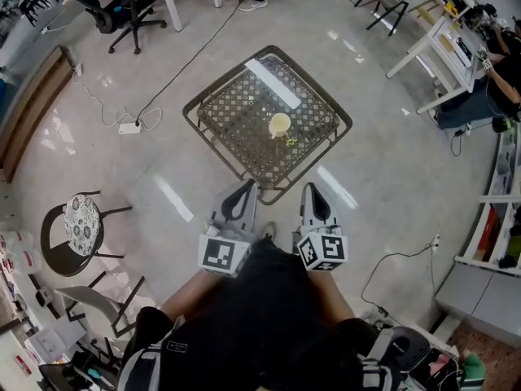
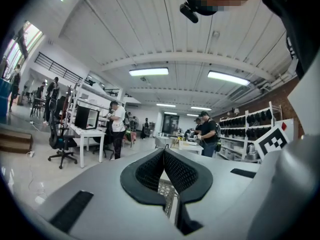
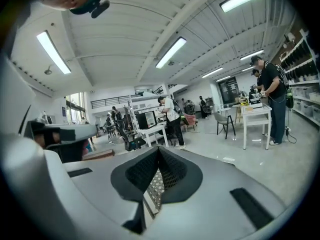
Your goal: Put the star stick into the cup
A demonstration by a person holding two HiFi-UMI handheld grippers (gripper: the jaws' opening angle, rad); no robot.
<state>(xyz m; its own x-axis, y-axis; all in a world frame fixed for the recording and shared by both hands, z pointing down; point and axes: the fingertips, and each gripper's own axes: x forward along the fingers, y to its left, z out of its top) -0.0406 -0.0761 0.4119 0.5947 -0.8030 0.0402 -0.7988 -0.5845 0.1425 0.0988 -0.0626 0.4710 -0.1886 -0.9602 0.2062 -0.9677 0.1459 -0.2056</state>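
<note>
Big workshop w/ pale glossy floor; 1 square lattice table (image 1: 213, 119) stands ahead of me. I hold 2 grippers low against my body, side by side, tips aimed fwd at the table's near corner. Left gripper (image 1: 247, 187) (image 2: 164, 152): jaws together, nothing between them. Right gripper (image 1: 312, 191) (image 3: 159, 149): same, pads meeting at the tips, empty. Well ahead of both, roughly between them: 1 cup (image 1: 279, 125), upright, and 1 star stick (image 1: 290, 140) lying just beside it on the gripper-facing side.
</note>
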